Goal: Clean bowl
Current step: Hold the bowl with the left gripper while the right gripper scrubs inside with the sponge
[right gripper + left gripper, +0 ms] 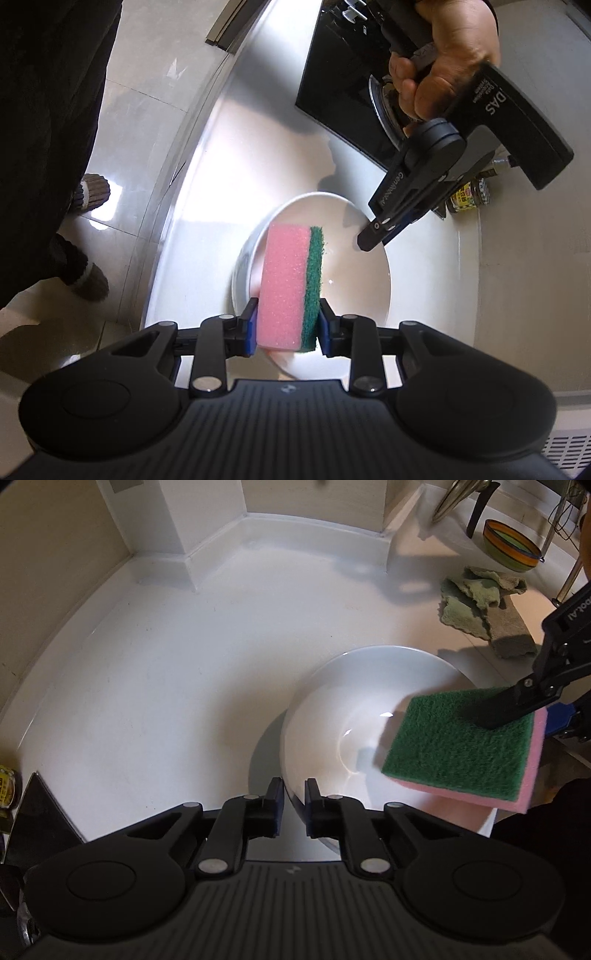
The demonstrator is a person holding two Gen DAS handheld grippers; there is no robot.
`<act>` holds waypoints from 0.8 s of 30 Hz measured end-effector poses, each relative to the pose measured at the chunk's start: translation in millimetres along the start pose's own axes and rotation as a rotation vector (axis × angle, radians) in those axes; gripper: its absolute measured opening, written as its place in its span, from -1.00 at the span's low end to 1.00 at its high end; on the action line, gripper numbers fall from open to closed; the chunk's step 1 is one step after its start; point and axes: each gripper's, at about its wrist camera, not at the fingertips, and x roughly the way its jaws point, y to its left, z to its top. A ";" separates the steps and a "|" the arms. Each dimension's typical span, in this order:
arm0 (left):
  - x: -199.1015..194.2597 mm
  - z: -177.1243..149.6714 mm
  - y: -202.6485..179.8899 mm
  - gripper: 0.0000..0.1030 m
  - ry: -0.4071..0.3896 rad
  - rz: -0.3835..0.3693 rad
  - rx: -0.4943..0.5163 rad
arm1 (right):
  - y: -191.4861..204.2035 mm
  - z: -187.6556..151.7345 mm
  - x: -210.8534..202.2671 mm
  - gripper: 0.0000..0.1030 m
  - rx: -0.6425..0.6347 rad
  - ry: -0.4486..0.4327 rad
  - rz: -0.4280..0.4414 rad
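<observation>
1. The white bowl point(369, 731) sits on the white counter point(166, 701), the left gripper point(294, 805) pinching its near rim.
2. The right gripper point(286, 325) clamps the sponge point(291, 288), long axis pointing forward, poised directly over the bowl's hollow.

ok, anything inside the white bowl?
The white bowl shows only bare glossy white inside, no food visible. The sponge in the right hand-held gripper hovers over it, hiding the part underneath.

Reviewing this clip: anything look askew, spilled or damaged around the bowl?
The bowl sits tilted, its rim clamped by the left gripper. The right gripper holds the sponge over it. A crumpled green cloth lies nearby. No spill or damage is visible.
</observation>
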 end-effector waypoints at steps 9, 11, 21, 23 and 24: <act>-0.1 -1.9 -9.0 -0.75 0.045 0.065 -0.121 | -13.1 0.9 -0.9 -0.48 0.057 -0.076 0.047; 3.5 -2.8 -10.1 -0.74 0.047 0.077 -0.169 | -17.8 4.0 -0.5 -0.48 0.069 -0.106 0.071; 9.0 -3.5 -0.9 -0.80 0.025 0.044 -0.155 | -12.0 1.8 5.0 -0.48 -0.092 -0.071 0.085; 7.7 -3.9 2.6 -0.82 0.027 0.031 -0.168 | -10.1 4.7 8.4 -0.48 -0.092 -0.034 0.065; 7.0 -4.1 4.3 -0.82 0.027 0.024 -0.175 | -9.9 7.2 10.6 -0.48 -0.080 -0.015 0.058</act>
